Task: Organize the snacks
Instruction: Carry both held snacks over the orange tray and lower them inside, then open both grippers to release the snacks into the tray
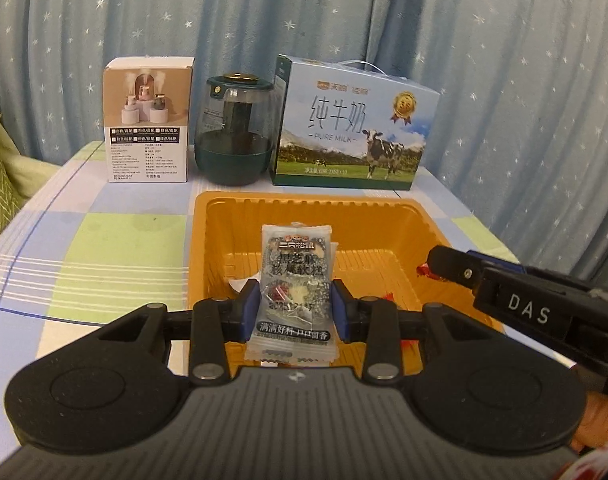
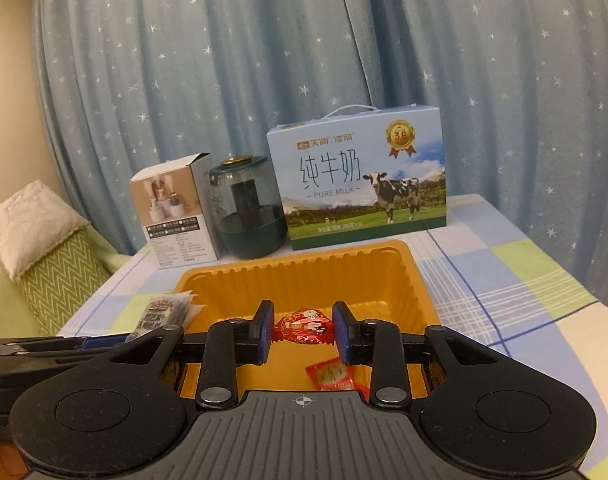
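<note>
My left gripper (image 1: 296, 312) is shut on a grey and black snack packet (image 1: 296, 276), held upright over the orange tray (image 1: 383, 216). My right gripper (image 2: 303, 334) is shut on a red wrapped candy (image 2: 304, 326), held over the same tray (image 2: 363, 264). A second red snack packet (image 2: 331, 376) lies on the tray floor below it. In the left wrist view the right gripper's fingers (image 1: 447, 264) reach in from the right with a bit of red wrapper showing. In the right wrist view the grey packet (image 2: 160, 314) shows at the left.
A white humidifier box (image 1: 148, 120), a dark green glass jar (image 1: 236, 132) and a blue pure milk carton (image 1: 351, 128) stand in a row behind the tray. The table has a checked cloth (image 1: 104, 240). A star-patterned curtain hangs behind. A green cushion (image 2: 60, 264) lies left.
</note>
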The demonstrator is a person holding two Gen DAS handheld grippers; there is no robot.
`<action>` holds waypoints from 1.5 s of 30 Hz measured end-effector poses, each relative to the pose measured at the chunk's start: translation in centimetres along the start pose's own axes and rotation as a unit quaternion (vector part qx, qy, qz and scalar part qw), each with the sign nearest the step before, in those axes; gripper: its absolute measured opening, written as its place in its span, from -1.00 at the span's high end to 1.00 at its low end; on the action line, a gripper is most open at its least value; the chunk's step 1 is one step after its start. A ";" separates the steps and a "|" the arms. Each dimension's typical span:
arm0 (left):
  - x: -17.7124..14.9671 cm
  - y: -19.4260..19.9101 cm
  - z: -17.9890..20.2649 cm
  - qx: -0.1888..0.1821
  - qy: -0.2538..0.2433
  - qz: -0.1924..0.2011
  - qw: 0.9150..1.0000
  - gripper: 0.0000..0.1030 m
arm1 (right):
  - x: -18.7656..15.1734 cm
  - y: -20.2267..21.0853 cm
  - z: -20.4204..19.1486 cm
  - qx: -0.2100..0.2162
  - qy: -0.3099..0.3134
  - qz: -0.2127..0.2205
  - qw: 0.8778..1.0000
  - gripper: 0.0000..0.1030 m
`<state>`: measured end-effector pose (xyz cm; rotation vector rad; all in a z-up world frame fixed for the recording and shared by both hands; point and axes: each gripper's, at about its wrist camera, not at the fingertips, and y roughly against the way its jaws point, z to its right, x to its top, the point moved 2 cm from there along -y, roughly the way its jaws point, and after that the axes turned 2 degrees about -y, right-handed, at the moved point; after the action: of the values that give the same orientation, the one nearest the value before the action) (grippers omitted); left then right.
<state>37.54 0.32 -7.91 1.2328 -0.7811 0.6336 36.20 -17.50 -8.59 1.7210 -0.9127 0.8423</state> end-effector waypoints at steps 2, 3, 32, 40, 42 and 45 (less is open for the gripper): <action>0.1 -0.5 -0.4 0.000 0.001 0.003 1.000 0.32 | -0.1 -0.6 0.4 -0.002 -0.008 -0.005 1.000 0.38; 0.1 -0.8 -0.5 -0.002 0.001 0.004 1.000 0.32 | -0.1 -0.9 0.6 -0.003 -0.011 -0.007 1.000 0.38; -0.4 0.6 -3.3 0.033 0.016 -0.002 0.999 0.19 | 0.1 -1.3 1.8 0.036 -0.098 -0.003 0.995 -0.46; -0.6 0.7 -2.9 0.031 0.009 -0.004 0.999 0.18 | 0.2 -1.0 2.4 0.022 -0.100 -0.001 0.995 -0.46; -0.6 0.7 -2.8 0.031 0.007 -0.004 0.999 0.18 | 0.1 -1.0 2.4 0.020 -0.097 -0.002 0.995 -0.46; -0.7 0.8 -2.6 0.032 0.004 -0.005 0.999 0.17 | 0.1 -0.9 2.4 0.016 -0.091 0.000 0.996 -0.46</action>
<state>37.00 3.06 -8.41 1.2904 -0.7533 0.6597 37.29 -19.57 -9.54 1.8482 -1.0248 0.7106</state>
